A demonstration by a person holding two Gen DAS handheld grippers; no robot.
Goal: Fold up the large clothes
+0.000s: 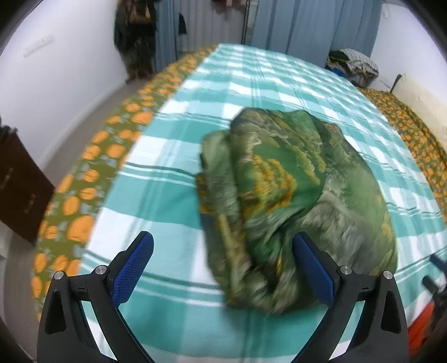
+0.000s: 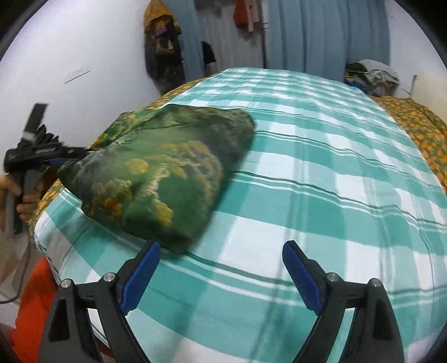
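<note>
A folded green garment (image 1: 293,195) with yellow print lies as a thick bundle on the teal-and-white checked sheet (image 1: 173,173). My left gripper (image 1: 222,236) hovers over its near edge with the jaws wide open. The right finger (image 1: 313,268) stands in front of the cloth and nothing is pinched. In the right wrist view the same garment (image 2: 156,173) sits to the left. My right gripper (image 2: 220,245) is open above bare sheet (image 2: 307,195), just right of the bundle's near corner. The left gripper (image 2: 64,156) shows at the far left, held by a hand (image 2: 25,201).
A green bedspread with orange flowers (image 1: 83,195) hangs along the bed's left and right edges. Piled clothes (image 1: 354,65) sit at the far right corner. Blue curtains (image 1: 307,25) and hanging clothes back the bed. A brown cabinet (image 1: 19,184) stands left. Orange clothing (image 2: 33,307) is beside the bed.
</note>
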